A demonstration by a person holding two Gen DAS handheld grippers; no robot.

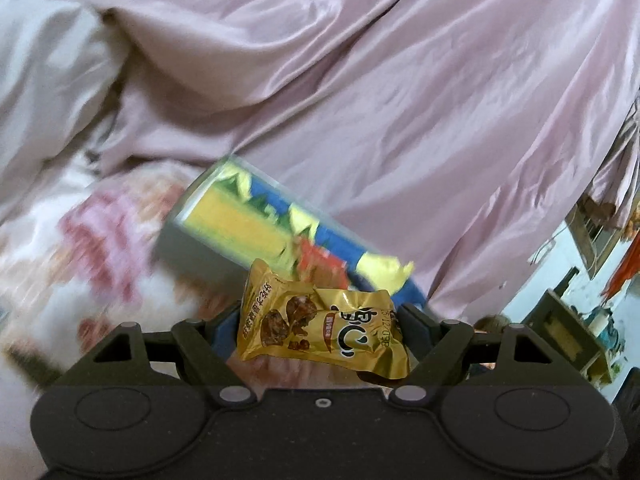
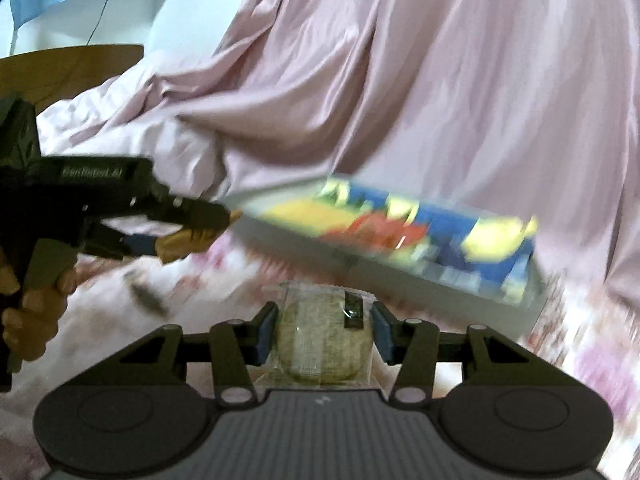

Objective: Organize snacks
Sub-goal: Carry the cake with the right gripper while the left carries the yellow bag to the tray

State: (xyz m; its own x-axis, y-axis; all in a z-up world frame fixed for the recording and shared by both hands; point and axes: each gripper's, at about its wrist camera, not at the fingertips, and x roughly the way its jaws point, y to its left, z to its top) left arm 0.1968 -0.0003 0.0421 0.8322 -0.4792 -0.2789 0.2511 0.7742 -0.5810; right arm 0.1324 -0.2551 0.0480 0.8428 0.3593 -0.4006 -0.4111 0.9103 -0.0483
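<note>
My left gripper [image 1: 320,330] is shut on a gold snack packet [image 1: 316,330] and holds it just short of a clear box [image 1: 264,224] that holds yellow, blue and red snack packs. In the right wrist view the left gripper [image 2: 224,220] comes in from the left with the gold packet [image 2: 180,242] at the box's left end. My right gripper [image 2: 323,330] is shut on a clear-wrapped round pale cake [image 2: 320,340], just in front of the box [image 2: 400,240]. Both views are blurred by motion.
The box lies on a floral bedcover [image 1: 92,248], also seen in the right wrist view [image 2: 580,360]. A pink satin quilt [image 1: 360,80] is heaped behind it. A wooden headboard [image 2: 68,68] is at far left. Room furniture [image 1: 572,328] shows at the right edge.
</note>
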